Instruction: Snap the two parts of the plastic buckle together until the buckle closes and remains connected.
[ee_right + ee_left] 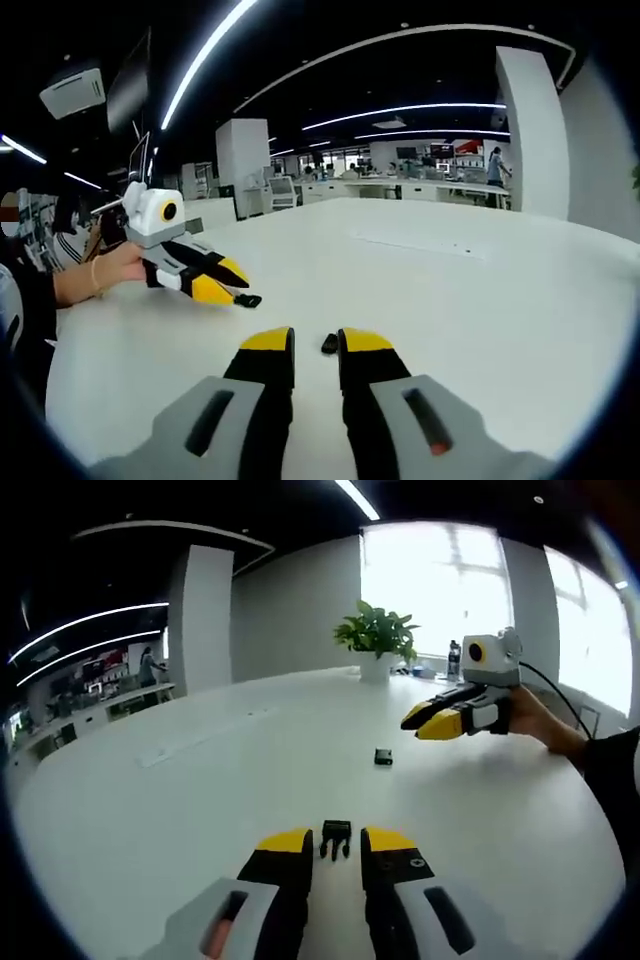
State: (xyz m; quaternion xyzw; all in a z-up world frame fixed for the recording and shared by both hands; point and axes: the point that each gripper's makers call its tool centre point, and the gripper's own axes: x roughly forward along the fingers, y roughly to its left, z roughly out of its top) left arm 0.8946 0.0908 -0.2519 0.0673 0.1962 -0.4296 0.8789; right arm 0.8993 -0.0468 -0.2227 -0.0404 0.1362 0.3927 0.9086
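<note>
I see my left gripper (336,842) and right gripper (315,342) both apart, each just behind a separate buckle half (336,838) (329,343) on the white table (200,780).

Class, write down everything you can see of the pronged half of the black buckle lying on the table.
The pronged buckle half is a small black piece, plastic by its look, with a squarish body and short prongs pointing toward the left tool. It lies flat on the white table, just ahead of the gap between that tool's open yellow-tipped jaws, apparently untouched. The other buckle half lies apart from it, further across the table. Finer detail is too small to make out.
</note>
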